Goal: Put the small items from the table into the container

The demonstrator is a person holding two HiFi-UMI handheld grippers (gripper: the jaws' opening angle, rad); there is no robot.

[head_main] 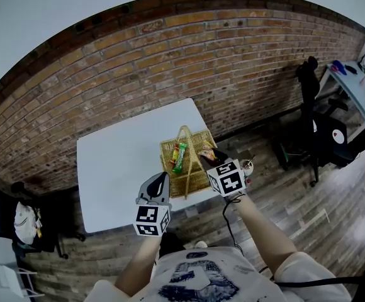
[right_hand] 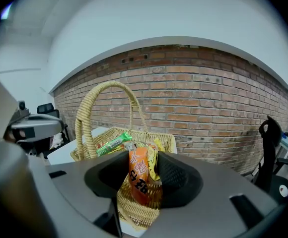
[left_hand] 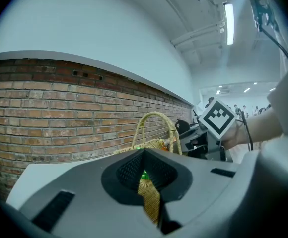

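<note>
— Presently, where does the orange printed snack packet stand?
— Pinched upright in the right gripper, jaws closed on it, over the near rim of the woven straw basket with hoop handle on the white table. A green wrapped bar lies inside.
— Left gripper?
— Clamped on the basket's wicker edge, apparently steadying it.
— Handling?
— Judged light, soft and crinkly, with slippery film. Hold it gently by the flat sealed end, lest the contents crush.
</note>
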